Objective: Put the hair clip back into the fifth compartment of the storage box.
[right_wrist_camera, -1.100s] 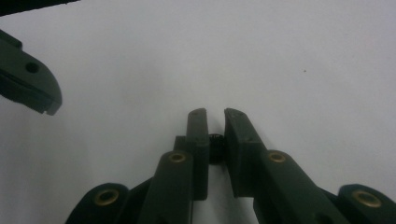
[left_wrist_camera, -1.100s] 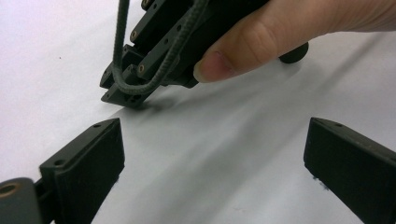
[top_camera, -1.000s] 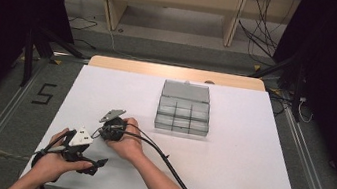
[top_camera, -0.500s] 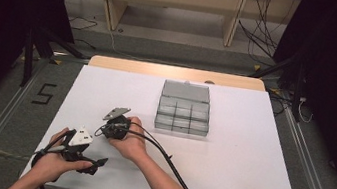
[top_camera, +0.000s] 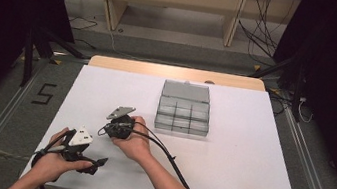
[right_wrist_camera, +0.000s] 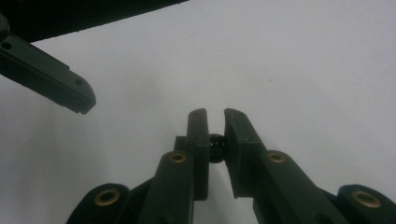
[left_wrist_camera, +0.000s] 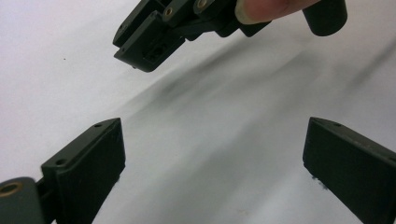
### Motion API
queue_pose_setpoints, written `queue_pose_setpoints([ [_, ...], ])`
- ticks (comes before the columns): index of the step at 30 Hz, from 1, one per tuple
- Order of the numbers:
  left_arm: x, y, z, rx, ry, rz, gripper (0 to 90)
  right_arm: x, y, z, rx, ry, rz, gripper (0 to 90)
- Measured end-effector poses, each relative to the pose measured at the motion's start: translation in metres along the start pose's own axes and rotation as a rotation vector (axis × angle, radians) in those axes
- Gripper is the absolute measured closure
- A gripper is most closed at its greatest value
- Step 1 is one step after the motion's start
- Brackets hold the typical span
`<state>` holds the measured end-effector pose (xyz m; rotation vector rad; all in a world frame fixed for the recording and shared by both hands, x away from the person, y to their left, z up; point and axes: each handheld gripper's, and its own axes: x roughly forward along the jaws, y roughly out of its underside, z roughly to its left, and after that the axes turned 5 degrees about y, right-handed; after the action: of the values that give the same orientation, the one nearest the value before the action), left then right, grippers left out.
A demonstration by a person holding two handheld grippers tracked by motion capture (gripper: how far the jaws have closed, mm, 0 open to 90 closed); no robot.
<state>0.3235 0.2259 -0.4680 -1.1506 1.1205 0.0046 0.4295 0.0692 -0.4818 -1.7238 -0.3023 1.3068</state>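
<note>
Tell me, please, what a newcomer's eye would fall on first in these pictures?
Probably the clear compartment box, lid open, at the middle of the white table. Next, the two hand-held grippers at the near left: the left gripper has its jaws spread wide over bare table, while the right gripper has its jaws nearly closed on a small dark object, too small to identify.

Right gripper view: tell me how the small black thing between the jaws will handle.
The small black piece looks rounded and knobbly, so it would probably roll if dropped on the smooth white table. It is tiny beside the right gripper pinching it, so likely very light and apt to slip out.
</note>
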Motion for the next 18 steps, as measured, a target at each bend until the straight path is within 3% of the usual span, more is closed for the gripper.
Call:
queue_pose_setpoints([
  [18,0.0001,-0.0001,0.0004,0.005,0.000,0.003,5.4,-0.0097,0.0026,-0.0025,0.004,0.009,-0.007,81.3],
])
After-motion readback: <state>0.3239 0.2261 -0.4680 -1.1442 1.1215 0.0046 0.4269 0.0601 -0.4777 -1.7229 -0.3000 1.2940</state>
